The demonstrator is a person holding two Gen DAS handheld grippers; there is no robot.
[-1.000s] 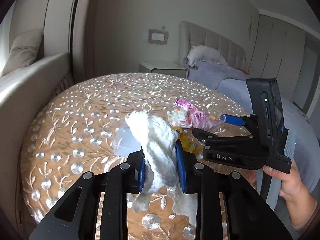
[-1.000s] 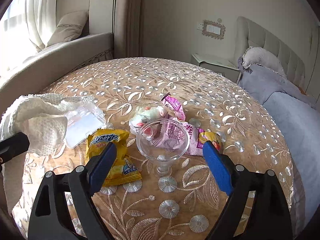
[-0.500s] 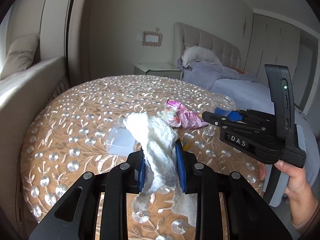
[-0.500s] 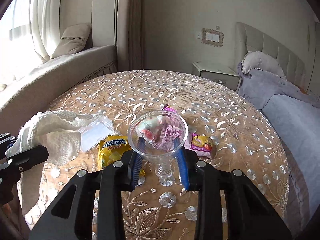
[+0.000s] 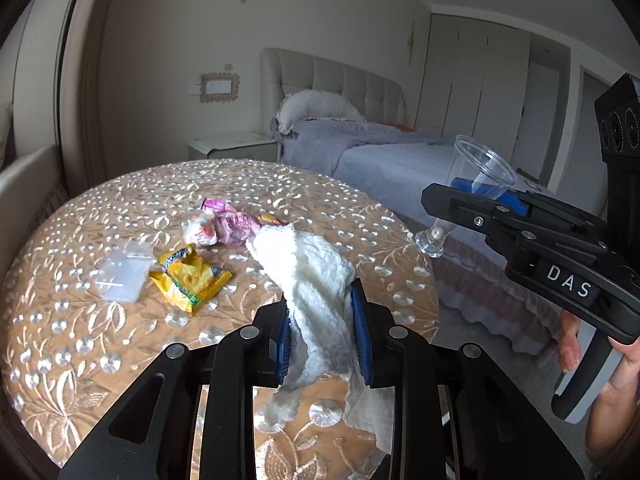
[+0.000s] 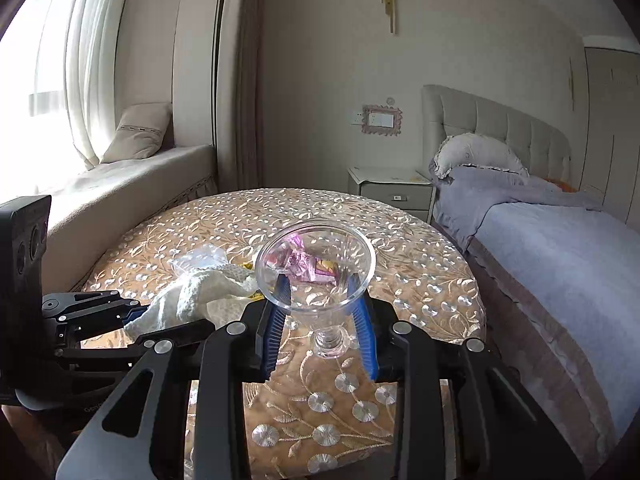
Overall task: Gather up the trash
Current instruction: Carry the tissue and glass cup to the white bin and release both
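My left gripper (image 5: 322, 300) is shut on a crumpled white paper towel (image 5: 316, 276), which hangs above the near side of the round embroidered table (image 5: 100, 208). My right gripper (image 6: 318, 284) is shut on the bowl of a clear stemmed plastic cup (image 6: 316, 256) and holds it upright in the air. In the left wrist view the cup (image 5: 476, 176) and right gripper (image 5: 472, 192) sit off the table's right edge. On the table lie a yellow snack wrapper (image 5: 188, 276), a pink wrapper (image 5: 236, 228), a crumpled white wrapper (image 5: 198, 230) and a clear plastic bag (image 5: 120, 276).
A bed with a grey-blue cover (image 6: 560, 240) runs along the right of the table. A white nightstand (image 6: 388, 188) stands behind it. A cushioned window bench (image 6: 120, 192) is on the left. A person's hand (image 5: 612, 392) grips the right gripper's handle.
The right gripper closed on the clear cup and lifted it off the table, away to the right. The left gripper drew back with the paper towel, uncovering the yellow wrapper.
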